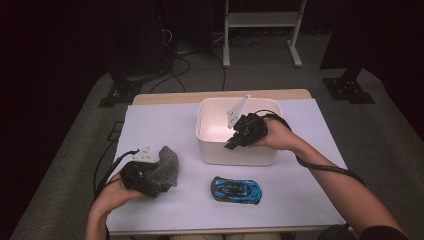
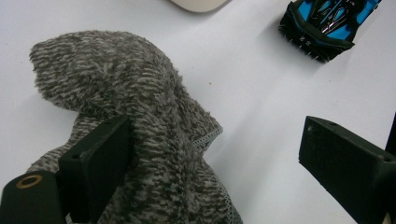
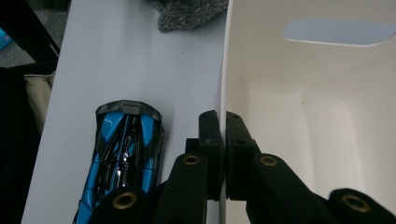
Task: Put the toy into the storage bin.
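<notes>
On the white table the right gripper has its fingers pinched shut on the near wall of the white bin, one finger inside and one outside the rim. So the bin sits mid-table, toward the far edge, with its long side running left to right and its opening facing up. Plenty of bare table to the left of it and along the front; on the right side less so, but still some room before the edge.

Count-wise: one bin, one blue toy car, one grey fuzzy cloth, two grippers.

The car lies just in front of the bin, not touching it, long axis roughly parallel to the bin's front wall. The cloth is well to the left, near the front-left part of the table.

The left gripper has its fingers spread wide, one resting against the cloth, the other over bare table, so it's not clamping anything.
</notes>
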The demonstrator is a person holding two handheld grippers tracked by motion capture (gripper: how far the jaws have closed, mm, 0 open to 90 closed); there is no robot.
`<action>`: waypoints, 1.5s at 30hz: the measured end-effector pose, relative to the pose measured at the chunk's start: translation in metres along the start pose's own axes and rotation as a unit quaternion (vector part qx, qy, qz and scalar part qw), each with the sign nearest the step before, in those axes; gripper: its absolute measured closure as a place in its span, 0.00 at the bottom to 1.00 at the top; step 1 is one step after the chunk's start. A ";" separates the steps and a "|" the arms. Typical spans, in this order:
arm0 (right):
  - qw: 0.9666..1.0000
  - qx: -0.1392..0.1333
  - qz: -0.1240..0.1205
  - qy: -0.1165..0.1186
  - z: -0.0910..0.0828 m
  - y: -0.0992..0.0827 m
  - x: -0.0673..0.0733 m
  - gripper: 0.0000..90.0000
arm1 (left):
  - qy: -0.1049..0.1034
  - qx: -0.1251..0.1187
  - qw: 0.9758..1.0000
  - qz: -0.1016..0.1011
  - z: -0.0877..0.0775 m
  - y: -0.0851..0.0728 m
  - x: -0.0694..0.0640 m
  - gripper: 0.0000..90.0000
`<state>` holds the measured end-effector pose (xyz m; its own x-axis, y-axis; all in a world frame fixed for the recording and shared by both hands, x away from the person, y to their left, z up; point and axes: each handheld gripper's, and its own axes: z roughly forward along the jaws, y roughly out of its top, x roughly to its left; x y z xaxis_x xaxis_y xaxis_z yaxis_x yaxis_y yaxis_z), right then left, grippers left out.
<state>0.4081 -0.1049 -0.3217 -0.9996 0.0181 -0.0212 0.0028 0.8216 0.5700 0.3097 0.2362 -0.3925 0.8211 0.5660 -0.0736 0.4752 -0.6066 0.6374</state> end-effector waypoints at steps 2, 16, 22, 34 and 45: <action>1.000 -0.001 -0.002 0.004 0.002 0.002 0.002 0.97 | 0.000 0.000 1.000 0.000 0.000 0.000 0.000 0.10; 1.000 0.000 0.001 0.009 0.004 0.005 0.010 0.95 | -0.003 0.000 1.000 0.003 0.001 0.001 -0.002 0.10; 1.000 -0.012 0.018 0.009 -0.001 0.007 0.010 0.76 | -0.003 0.001 1.000 0.005 0.000 0.001 -0.003 0.10; 0.998 -0.045 0.042 -0.004 -0.027 0.000 0.025 0.48 | -0.001 0.000 1.000 0.008 -0.001 0.002 -0.004 0.10; 0.996 -0.076 0.042 -0.013 -0.055 -0.010 0.052 0.38 | 0.001 -0.003 1.000 0.007 -0.002 0.003 -0.007 0.10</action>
<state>0.3542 -0.1436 -0.2836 -0.9949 0.1005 0.0115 0.0807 0.7208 0.6884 0.3048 0.2321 -0.3885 0.8276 0.5579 -0.0627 0.4611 -0.6117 0.6429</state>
